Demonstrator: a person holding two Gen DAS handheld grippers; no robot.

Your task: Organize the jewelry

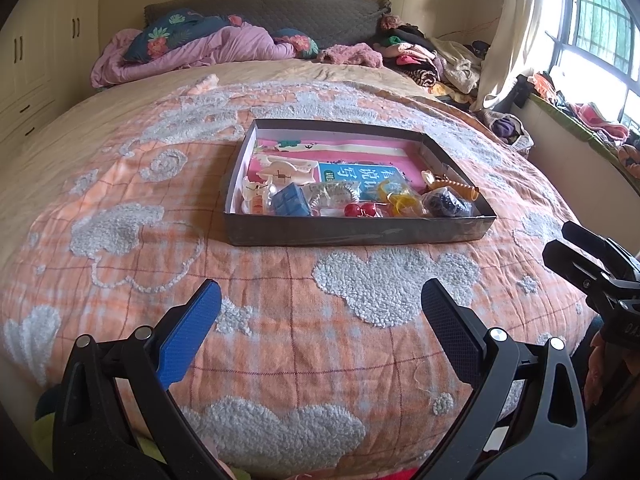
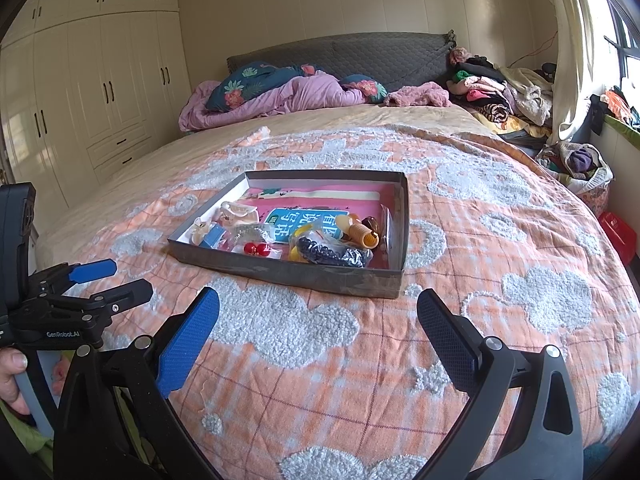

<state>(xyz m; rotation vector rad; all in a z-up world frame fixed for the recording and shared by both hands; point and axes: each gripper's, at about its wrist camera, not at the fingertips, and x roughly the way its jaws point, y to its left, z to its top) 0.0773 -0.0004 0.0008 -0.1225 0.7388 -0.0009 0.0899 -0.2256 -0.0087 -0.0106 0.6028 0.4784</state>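
A shallow grey box [image 1: 352, 232] [image 2: 280, 272] sits on the orange bedspread. It holds jewelry and small items: red bead earrings [image 1: 358, 210] [image 2: 256, 249], a dark bead string in a bag [image 1: 448, 204] [image 2: 332, 254], a yellow ring [image 1: 402, 202], an orange spiral tie [image 2: 362, 236], a blue cube [image 1: 290, 200], white hair clips [image 1: 280, 170] and a blue booklet [image 1: 360, 178]. My left gripper [image 1: 320, 324] is open and empty, short of the box. My right gripper [image 2: 318, 330] is open and empty, also short of it. Each gripper shows at the edge of the other's view.
The bed [image 1: 120, 240] has a crumpled purple duvet and pillows [image 2: 280, 92] at the headboard and a heap of clothes [image 2: 500, 92] at the far right. White wardrobes [image 2: 100, 100] stand at the left, a window ledge [image 1: 580, 128] at the right.
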